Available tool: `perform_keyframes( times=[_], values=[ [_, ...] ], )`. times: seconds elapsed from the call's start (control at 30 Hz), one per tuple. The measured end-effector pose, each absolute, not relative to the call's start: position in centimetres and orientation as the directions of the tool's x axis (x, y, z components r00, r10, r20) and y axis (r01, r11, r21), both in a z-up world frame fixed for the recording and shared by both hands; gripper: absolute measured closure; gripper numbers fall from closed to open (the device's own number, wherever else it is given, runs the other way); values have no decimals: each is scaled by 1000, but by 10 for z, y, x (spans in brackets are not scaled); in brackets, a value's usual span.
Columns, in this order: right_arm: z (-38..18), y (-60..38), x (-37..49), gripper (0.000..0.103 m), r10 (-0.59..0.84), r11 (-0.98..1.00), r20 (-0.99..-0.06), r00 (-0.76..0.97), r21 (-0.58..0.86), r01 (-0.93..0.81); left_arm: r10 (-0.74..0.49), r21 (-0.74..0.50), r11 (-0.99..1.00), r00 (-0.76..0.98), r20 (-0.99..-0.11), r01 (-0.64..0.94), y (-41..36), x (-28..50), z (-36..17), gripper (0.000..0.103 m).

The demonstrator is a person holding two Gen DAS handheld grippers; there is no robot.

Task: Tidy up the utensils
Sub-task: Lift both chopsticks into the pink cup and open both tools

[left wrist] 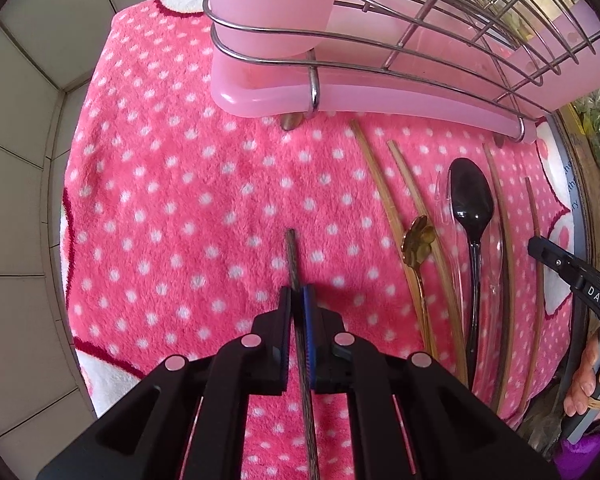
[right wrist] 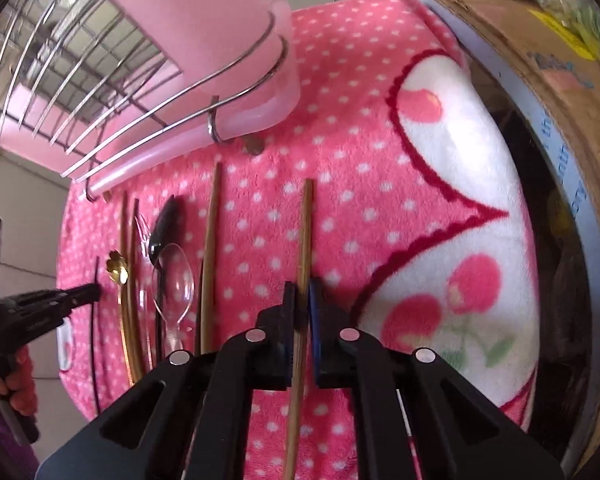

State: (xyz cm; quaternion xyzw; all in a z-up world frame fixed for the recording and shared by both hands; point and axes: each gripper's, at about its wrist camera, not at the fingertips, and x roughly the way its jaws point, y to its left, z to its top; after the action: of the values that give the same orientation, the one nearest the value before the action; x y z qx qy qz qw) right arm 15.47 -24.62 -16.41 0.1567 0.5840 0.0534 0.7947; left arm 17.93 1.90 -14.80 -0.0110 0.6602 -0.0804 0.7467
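Both claws are closed, each on one chopstick. The left claw [left wrist: 297, 300] points straight down and clamps a dark chopstick [left wrist: 293, 256]; the stick runs lengthwise between the pads, its tip projecting forward toward the rack [left wrist: 380, 68]. The right claw [right wrist: 302, 296] clamps a light wooden chopstick [right wrist: 306, 232] in the same fashion, long axis in line with the fingers, tip aimed at the rack. Whether either stick is lifted clear of the pink dotted cloth [left wrist: 171, 200] cannot be judged with confidence from these views. The pink cup [left wrist: 267, 4], seated in the wire ring at the rack's near corner, is the probable receptacle. It lies directly ahead of the left claw and ahead and to the left of the right claw; the left hand appears the nearer. To enter the cup, each stick must be raised and tipped toward upright. Between the two claws the remaining items lie roughly parallel on the cloth: more chopsticks, a black spoon [left wrist: 471, 200], a clear spoon [right wrist: 172, 276] and a gold spoon [left wrist: 418, 238].
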Motion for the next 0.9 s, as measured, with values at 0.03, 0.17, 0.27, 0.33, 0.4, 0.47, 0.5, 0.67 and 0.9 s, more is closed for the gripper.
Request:
perform_keyframes(
  times=[0.03,0.17,0.27,0.33,0.4,0.47,0.5,0.67,0.9],
  values=[
    [-163,-250,152,97,276,940,-904,326,325,105,-138,-126,987,126,-982,103,19,178,-147,99],
    [-145,-260,135,97,308,924,-854,418,373,80,-197,-186,980,184,-963,78,26,169,-132,99],
    [-123,-266,122,97,301,924,-811,502,378,57,-249,-237,968,266,-931,77,33,157,-113,99],
    [-108,-269,112,97,280,930,-782,556,364,43,-265,-251,964,331,-906,84,37,147,-101,99],
    [-97,-268,103,97,274,933,-751,600,360,24,-284,-269,958,401,-871,95,39,136,-89,99],
    [-88,-267,97,97,266,937,-727,634,349,7,-302,-287,952,466,-832,105,44,123,-79,99],
    [-82,-266,94,97,260,940,-716,648,342,1,-307,-292,950,496,-812,110,45,116,-75,99],
    [-54,-270,80,97,250,941,-655,713,336,-22,-331,-317,938,627,-706,139,55,92,-37,99],
    [17,-270,75,97,250,939,-482,840,331,-90,-358,-371,911,789,-500,179,74,84,44,99]
  ],
)
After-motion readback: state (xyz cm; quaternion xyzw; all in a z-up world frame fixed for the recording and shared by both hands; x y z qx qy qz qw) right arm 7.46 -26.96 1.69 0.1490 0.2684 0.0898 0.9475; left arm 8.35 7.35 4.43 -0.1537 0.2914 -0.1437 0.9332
